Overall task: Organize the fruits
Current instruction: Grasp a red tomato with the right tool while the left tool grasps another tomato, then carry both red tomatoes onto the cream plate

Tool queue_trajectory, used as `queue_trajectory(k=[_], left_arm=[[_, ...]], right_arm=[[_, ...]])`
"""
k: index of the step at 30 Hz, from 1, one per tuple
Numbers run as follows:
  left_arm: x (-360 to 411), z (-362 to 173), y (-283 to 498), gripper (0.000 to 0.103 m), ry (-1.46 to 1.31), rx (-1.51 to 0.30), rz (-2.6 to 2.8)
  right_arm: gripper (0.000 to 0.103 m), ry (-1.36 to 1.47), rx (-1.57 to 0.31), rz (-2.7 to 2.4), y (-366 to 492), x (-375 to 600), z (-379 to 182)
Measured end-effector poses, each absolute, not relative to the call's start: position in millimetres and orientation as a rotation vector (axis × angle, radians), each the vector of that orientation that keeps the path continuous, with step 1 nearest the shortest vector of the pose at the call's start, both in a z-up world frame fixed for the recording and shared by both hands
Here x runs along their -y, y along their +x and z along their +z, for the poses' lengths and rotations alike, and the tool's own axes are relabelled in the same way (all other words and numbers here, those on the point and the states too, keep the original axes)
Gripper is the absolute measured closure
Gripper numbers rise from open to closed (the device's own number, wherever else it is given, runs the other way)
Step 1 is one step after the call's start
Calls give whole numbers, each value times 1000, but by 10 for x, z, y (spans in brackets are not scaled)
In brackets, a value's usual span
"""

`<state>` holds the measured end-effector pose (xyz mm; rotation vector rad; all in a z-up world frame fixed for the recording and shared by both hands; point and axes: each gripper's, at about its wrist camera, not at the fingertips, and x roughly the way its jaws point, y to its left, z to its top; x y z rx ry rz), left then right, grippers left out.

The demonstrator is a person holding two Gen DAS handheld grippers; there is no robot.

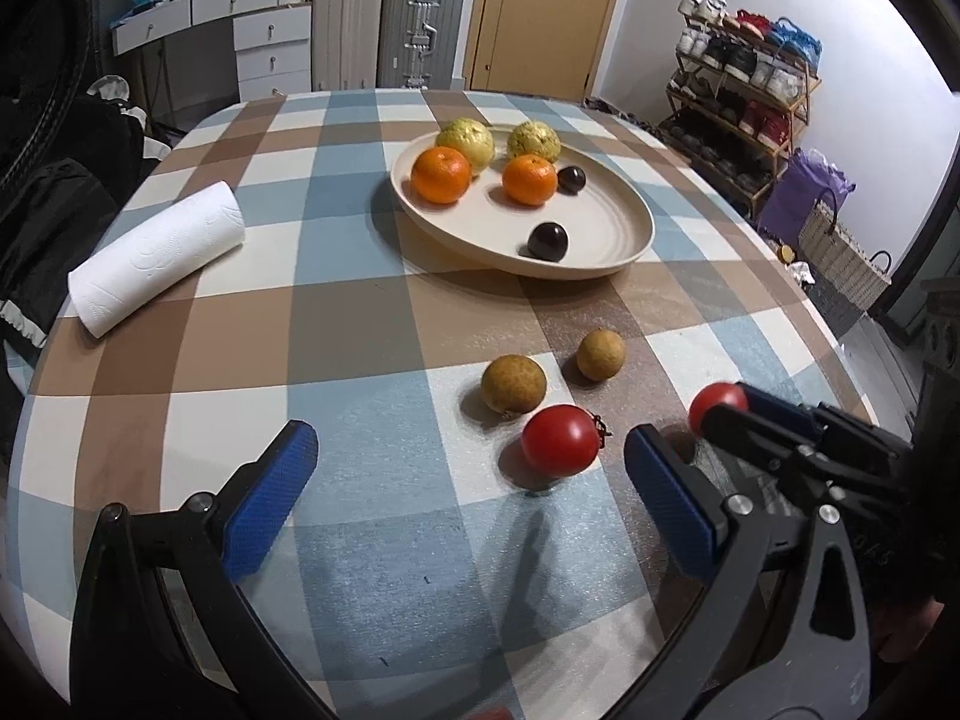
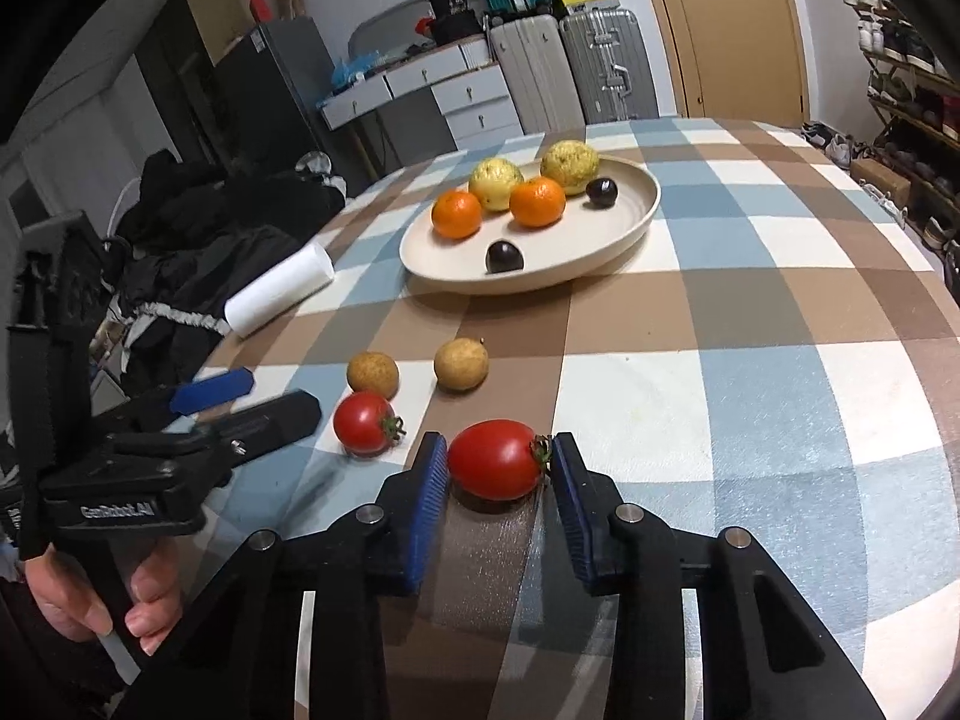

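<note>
My right gripper [image 2: 499,468] has its jaws closed against the oblong tomato [image 2: 495,459] resting on the table [image 2: 750,360]. My left gripper [image 1: 468,474] gapes wide, holding nothing, round tomato [image 1: 561,440] just ahead.

2 tomatoes [image 2: 497,459], 2 longans [image 2: 461,364], 2 oranges [image 2: 537,201], 2 yellow-green fruits [image 2: 495,182], 2 dark plums [image 2: 504,257], 1 plate [image 2: 600,252], 1 paper-towel roll [image 2: 279,290].

Room w/ white walls, wooden door [image 1: 543,12] at back w/ two hard suitcases [image 1: 390,24] just beside it. White drawer unit [image 1: 270,42] on the left, clutter on top; shoe rack [image 1: 744,96] full of pairs along the right wall, purple bag [image 1: 804,192] & woven basket [image 1: 840,252] on the floor near it. Dark fridge [image 2: 264,96] shows in right wrist view; light even, indoor.
</note>
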<state>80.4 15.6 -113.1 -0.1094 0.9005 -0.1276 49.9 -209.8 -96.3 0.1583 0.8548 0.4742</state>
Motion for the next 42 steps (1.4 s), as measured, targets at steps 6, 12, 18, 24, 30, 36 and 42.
queue_trajectory(k=[6,12,18,24,30,36,42], left_arm=[[-46,-1205,889,1,-112,-939,-153],[9,-1242,945,15,-149,-958,-206],[-9,-1295,995,40,-183,-992,-220],[-9,-1301,988,69,-215,-1005,-268],[49,-1283,953,74,-213,-1014,-301],[40,-1187,902,74,-231,-1000,-331],[1,-1004,963,74,-242,-965,-358]], right_arm=[[67,173,-817,473,492,2205,-893],[67,166,-798,458,494,2299,-857],[67,170,-793,480,490,2301,-860],[67,190,-790,484,487,2340,-867],[67,186,-791,485,491,2342,-873],[67,182,-791,483,495,2336,-865],[67,213,-782,497,567,2378,-804]])
